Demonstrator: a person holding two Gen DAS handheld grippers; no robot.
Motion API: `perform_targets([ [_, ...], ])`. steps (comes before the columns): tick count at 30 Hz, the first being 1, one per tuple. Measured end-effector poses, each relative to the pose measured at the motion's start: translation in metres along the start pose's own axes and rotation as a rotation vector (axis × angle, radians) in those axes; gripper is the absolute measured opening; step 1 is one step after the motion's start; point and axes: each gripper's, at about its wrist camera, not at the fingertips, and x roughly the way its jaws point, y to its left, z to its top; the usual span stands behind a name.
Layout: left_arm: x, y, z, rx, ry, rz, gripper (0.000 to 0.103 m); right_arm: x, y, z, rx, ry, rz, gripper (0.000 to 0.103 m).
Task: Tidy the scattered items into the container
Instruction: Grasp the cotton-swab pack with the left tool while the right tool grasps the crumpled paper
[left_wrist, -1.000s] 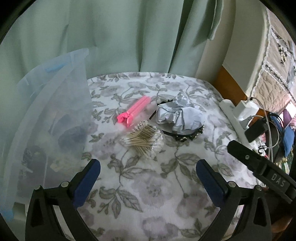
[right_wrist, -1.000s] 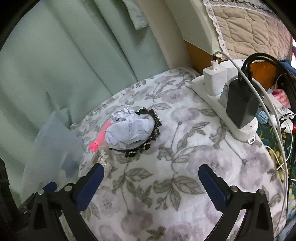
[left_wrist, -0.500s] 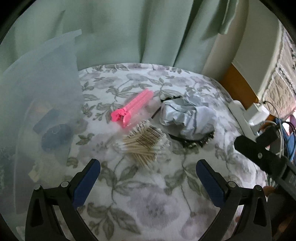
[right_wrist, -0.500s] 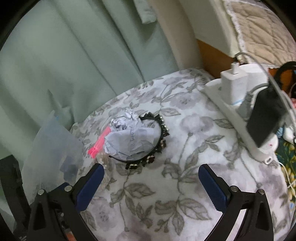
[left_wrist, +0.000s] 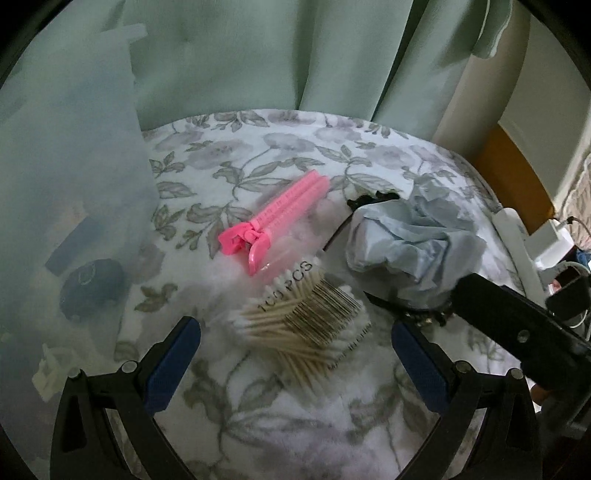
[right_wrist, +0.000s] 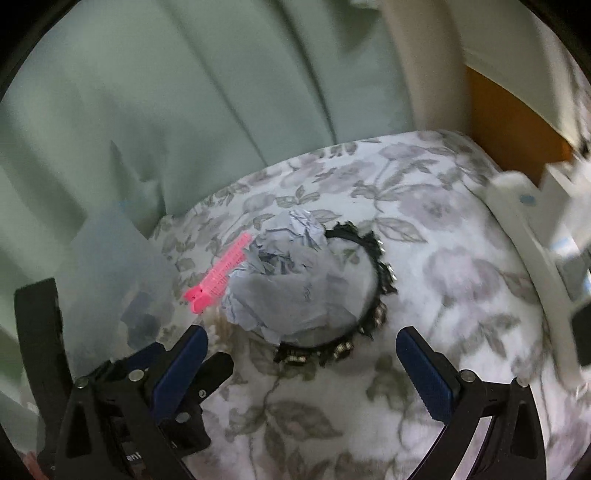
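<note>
Pale green curtains (left_wrist: 258, 55) hung behind a surface covered with a white cloth with grey flowers (left_wrist: 258, 424). On this cloth lay a pink clip (left_wrist: 273, 221), and just in front of it a clear packet of cotton swabs (left_wrist: 306, 314), which touched the clip's end. To the right of them a crumpled grey paper (left_wrist: 410, 243) rested on a black studded headband (right_wrist: 380, 288). The translucent plastic container (left_wrist: 66, 206) stood at the left edge, with some dark items already visible through its wall. The left gripper (left_wrist: 295, 362) hovered low above the swabs, its blue fingers wide apart and holding nothing. The right gripper (right_wrist: 301, 365) was near the headband, also spread wide and empty. A white power strip (right_wrist: 524, 236) lay at the far right, well apart from the scattered things.
</note>
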Motion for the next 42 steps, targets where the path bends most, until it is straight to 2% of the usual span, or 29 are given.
perform_targets([
  [3,0.006,0.001,0.003,-0.002,0.004,-0.003,0.103,0.010,0.004,0.006,-0.024,0.012,0.018,0.103],
  [10,0.021,0.003,0.007,-0.013,0.022,0.015,0.103,0.032,0.012,0.020,-0.093,0.012,-0.021,0.103],
  [15,0.032,0.007,0.009,-0.023,0.040,0.031,0.103,0.048,0.008,0.022,-0.086,0.037,-0.028,0.102],
  [19,0.034,0.011,0.008,-0.053,0.035,0.028,0.103,0.053,0.009,0.020,-0.084,0.049,-0.026,0.092],
  [25,0.035,0.006,0.005,-0.010,0.042,0.076,0.100,0.054,0.014,0.017,-0.065,0.071,-0.002,0.074],
  [30,0.028,0.016,0.003,-0.054,0.014,0.072,0.080,0.045,0.018,0.015,-0.045,0.069,-0.017,0.058],
  [31,0.026,0.019,0.003,-0.065,0.008,0.069,0.078,0.041,0.019,0.014,-0.046,0.064,-0.023,0.056],
  [37,0.016,0.019,-0.005,-0.064,-0.011,0.090,0.072,0.011,0.016,0.007,-0.023,0.027,-0.038,0.048],
  [42,0.003,0.018,-0.013,-0.057,-0.016,0.103,0.072,-0.025,0.010,-0.001,0.040,-0.014,-0.049,0.047],
])
